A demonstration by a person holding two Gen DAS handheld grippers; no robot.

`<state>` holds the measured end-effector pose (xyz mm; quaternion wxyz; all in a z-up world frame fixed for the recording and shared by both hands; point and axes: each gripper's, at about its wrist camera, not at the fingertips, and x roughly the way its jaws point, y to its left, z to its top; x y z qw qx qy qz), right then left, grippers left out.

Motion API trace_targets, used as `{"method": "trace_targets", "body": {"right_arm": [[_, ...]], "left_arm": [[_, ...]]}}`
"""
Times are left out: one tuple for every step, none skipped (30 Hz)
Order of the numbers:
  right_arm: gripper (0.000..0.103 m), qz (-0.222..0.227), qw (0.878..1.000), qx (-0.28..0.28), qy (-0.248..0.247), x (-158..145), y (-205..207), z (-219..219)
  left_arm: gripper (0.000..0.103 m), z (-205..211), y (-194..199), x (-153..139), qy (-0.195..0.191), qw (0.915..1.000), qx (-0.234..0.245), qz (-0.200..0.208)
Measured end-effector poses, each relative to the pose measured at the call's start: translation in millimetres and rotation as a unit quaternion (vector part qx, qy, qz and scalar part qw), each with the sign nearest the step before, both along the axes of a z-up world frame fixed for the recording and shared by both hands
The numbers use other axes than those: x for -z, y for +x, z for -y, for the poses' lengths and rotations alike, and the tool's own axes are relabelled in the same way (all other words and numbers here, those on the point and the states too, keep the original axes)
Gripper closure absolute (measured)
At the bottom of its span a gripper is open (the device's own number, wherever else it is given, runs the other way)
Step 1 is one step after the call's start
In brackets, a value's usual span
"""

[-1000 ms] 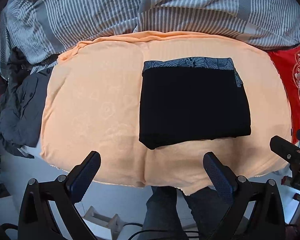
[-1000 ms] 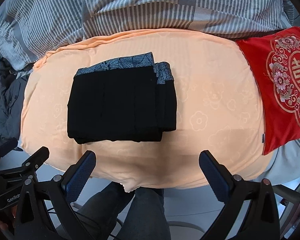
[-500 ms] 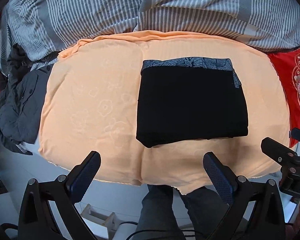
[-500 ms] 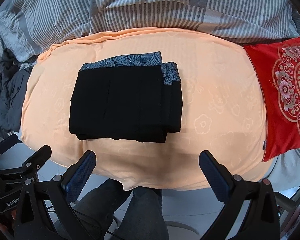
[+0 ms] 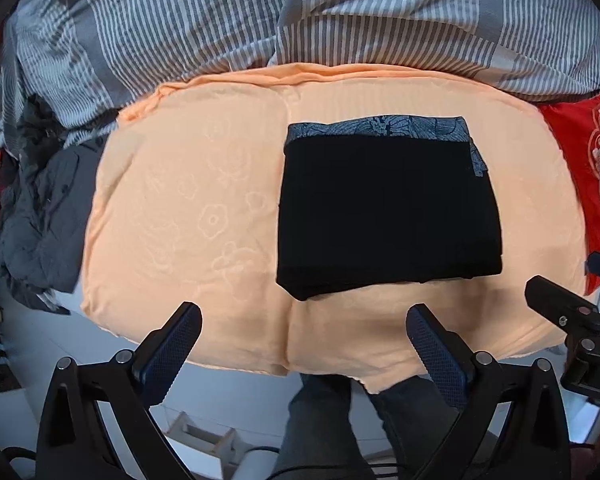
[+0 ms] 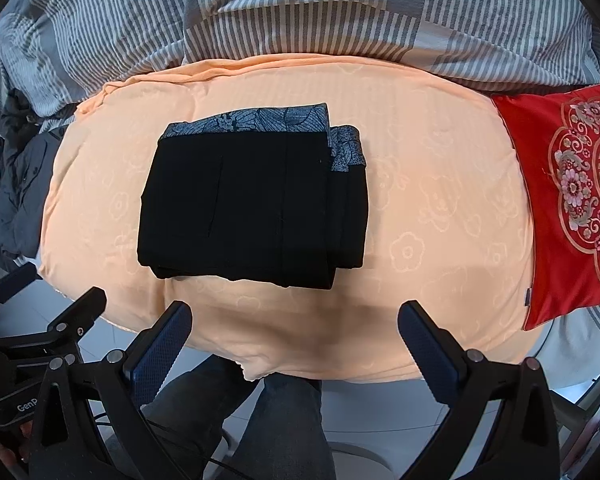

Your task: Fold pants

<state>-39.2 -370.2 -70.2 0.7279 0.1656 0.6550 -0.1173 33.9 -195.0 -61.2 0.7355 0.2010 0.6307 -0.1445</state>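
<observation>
The black pants (image 5: 388, 216) lie folded into a compact rectangle on the orange sheet (image 5: 188, 208), with a grey-blue patterned waistband along the far edge. They also show in the right wrist view (image 6: 252, 208). My left gripper (image 5: 304, 344) is open and empty, held off the near edge of the sheet, below and left of the pants. My right gripper (image 6: 296, 340) is open and empty, also back from the pants near the sheet's front edge. The right gripper's body (image 5: 572, 320) shows at the right edge of the left wrist view.
A grey striped duvet (image 6: 340, 12) lies bunched behind the orange sheet. A red embroidered cushion (image 6: 572, 200) sits at the right. Dark grey clothes (image 5: 36, 216) are piled at the left. The person's legs (image 6: 268, 420) stand at the sheet's front edge over a pale floor.
Both grippers have drifted slightly, so the pants shift a little in each view. The pants themselves stay folded and still. Both grippers stay open.
</observation>
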Motion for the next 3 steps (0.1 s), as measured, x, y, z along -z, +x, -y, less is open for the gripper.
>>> {"method": "trace_targets", "body": {"right_arm": [[0.0, -0.001, 1.0, 0.001, 0.0, 0.8, -0.4, -0.3], [0.0, -0.002, 1.0, 0.001, 0.0, 1.3, -0.3, 0.0], [0.0, -0.003, 1.0, 0.002, 0.001, 1.8, -0.4, 0.2]], "left_arm": [[0.0, 0.6, -0.4, 1.0, -0.002, 1.0, -0.001, -0.003], [0.0, 0.5, -0.3, 1.7, -0.006, 0.9999, -0.003, -0.009], [0.0, 0.0, -0.2, 2.8, -0.009, 0.9998, -0.006, -0.015]]}}
